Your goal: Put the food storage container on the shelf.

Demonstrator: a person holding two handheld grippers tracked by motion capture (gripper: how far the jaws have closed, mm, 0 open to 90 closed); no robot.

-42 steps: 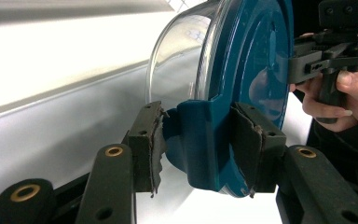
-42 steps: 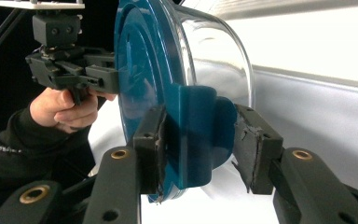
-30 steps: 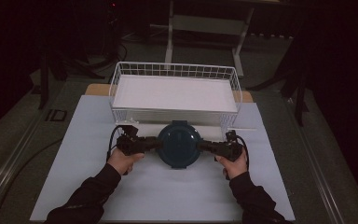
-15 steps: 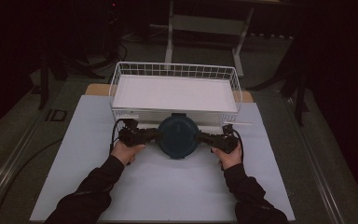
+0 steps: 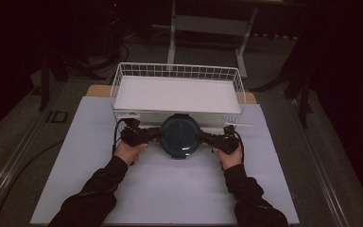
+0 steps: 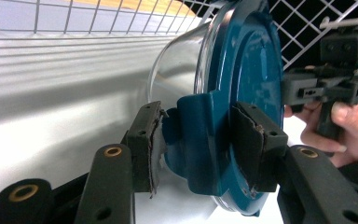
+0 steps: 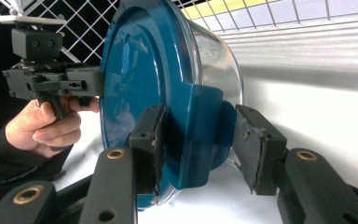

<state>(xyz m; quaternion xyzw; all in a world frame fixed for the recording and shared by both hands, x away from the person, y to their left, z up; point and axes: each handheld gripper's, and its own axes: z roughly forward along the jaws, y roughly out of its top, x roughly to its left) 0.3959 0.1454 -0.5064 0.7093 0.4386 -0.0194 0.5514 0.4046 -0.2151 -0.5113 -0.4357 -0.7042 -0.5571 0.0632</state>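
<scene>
Both hands have carried the round container farther from the person since a second ago, so it now sits right up against the near wall of the wire basket instead of out on the open sheet.

From largest to smallest: the table (image 5: 71, 156) under its pale covering runs off the bottom of the high view, and the room beyond it is too dark to read. The wire basket (image 5: 177, 71) stands at the far middle, white inside. Just near of it is the container (image 5: 180, 136), a clear bowl under a dark teal lid; from above the lid hides the bowl, and I can't say whether it rests on the table or hangs just off it.

The left gripper (image 6: 196, 140) is closed on the teal latch tab at the lid's left edge, its pads (image 6: 145, 140) pressed to either side. The right gripper (image 7: 198, 144) straddles the tab on the right edge; one pad touches it, while the other seems to stand slightly off, though the angle is poor.
</scene>
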